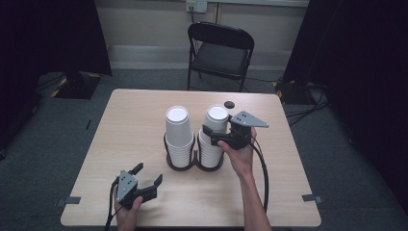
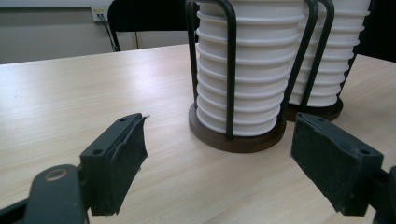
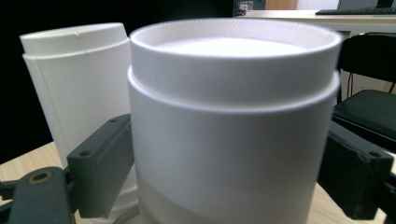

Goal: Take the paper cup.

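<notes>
The right gripper (image 1: 215, 135) stands at the top cup (image 1: 217, 119) of the right cup stack (image 1: 210, 153), which sits in a dark wire holder (image 1: 195, 165) near the middle of the wooden table (image 1: 120, 134). Its jaws are on both sides of this cup; if the pads press it, I cannot tell. The left gripper (image 1: 147, 175) rests low near the table's front edge, jaws wide apart and holding nothing, facing the left cup stack (image 1: 179, 139).

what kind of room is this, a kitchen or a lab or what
Likely a lab or recording room, not a kitchen: a bare wooden table flanked by black curtains, a lone folding chair, and tape marks on grey carpet.
</notes>
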`<state>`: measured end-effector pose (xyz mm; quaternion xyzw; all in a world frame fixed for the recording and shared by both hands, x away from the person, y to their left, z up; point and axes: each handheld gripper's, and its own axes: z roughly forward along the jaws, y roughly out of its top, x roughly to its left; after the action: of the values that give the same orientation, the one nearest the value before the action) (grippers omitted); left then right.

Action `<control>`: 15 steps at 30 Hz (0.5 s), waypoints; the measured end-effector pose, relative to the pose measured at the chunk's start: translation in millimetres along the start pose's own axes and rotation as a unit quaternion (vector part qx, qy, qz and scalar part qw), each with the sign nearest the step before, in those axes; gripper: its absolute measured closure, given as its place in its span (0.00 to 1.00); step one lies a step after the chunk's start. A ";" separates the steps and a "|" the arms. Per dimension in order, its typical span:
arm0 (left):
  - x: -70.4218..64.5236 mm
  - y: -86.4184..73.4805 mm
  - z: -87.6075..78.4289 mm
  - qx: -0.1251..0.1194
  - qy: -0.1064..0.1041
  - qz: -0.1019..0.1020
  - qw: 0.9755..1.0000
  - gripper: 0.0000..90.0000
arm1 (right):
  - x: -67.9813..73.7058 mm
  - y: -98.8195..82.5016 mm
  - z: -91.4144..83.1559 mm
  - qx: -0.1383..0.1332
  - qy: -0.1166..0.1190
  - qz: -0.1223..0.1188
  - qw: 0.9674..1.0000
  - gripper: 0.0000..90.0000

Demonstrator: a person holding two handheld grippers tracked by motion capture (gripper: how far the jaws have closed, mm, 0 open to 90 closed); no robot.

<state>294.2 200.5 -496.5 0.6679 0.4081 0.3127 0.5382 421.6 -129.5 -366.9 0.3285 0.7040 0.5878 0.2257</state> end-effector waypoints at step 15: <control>1.1 0.0 -0.2 -0.002 0.003 -0.002 1.000 0.20 | 3.2 -11.2 13.3 0.029 -0.022 -0.006 0.999 0.15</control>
<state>294.6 201.6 -496.5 0.6653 0.4106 0.3138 0.5389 426.5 -119.2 -380.4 0.3435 0.7175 0.5583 0.2357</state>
